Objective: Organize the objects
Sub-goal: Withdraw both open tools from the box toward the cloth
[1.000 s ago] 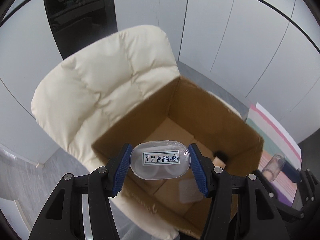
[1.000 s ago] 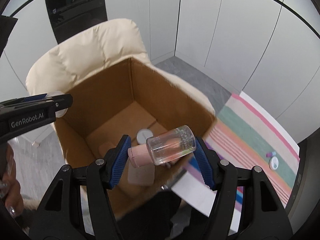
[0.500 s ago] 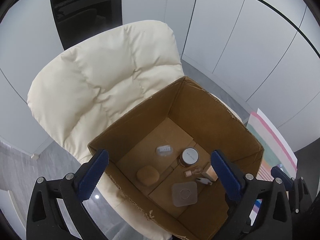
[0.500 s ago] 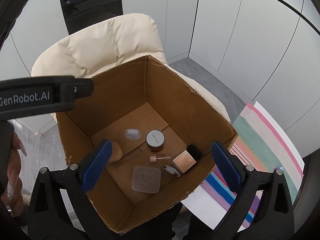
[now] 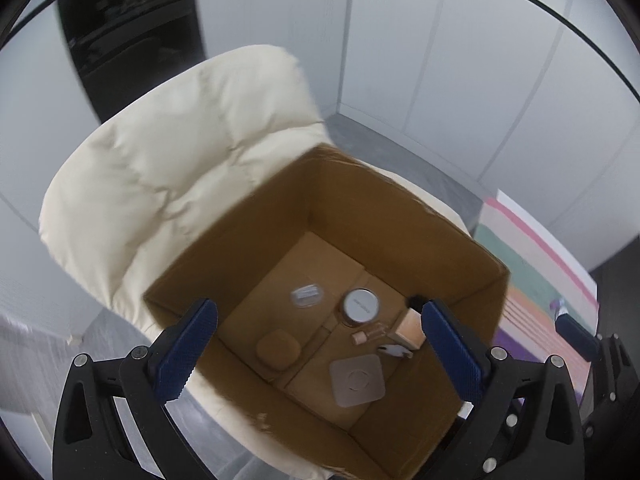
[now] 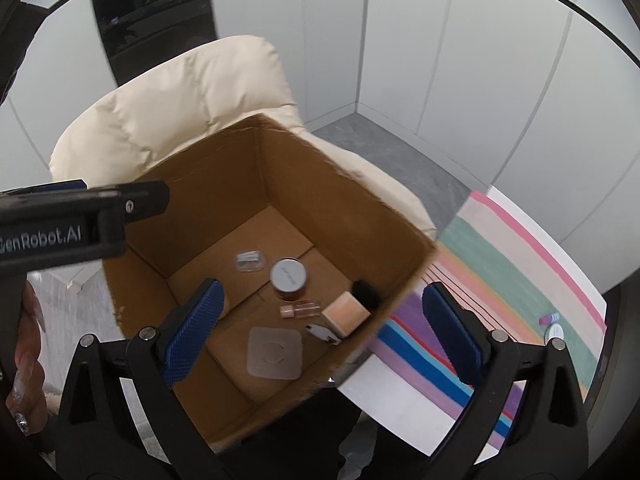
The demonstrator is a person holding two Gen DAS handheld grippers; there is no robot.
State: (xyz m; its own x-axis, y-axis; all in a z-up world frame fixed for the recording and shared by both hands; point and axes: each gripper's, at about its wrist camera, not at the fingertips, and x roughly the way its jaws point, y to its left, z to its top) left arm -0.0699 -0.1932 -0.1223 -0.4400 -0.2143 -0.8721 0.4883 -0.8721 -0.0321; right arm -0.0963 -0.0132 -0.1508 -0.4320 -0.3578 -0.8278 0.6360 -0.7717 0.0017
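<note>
With both drops made into the box [image 5: 280, 240], the left gripper [image 5: 320, 344] and right gripper [image 6: 326, 334], jaws spread and empty, should lift clear of its rim before seeking strays on the striped mat [image 6: 516, 280] beside the box.

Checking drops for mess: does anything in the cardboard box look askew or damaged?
Nothing looks damaged. The small clear bottle lies on its side beside the upright jar; the cardboard box's contents lie scattered, and its rim edge looks slightly ragged.
</note>
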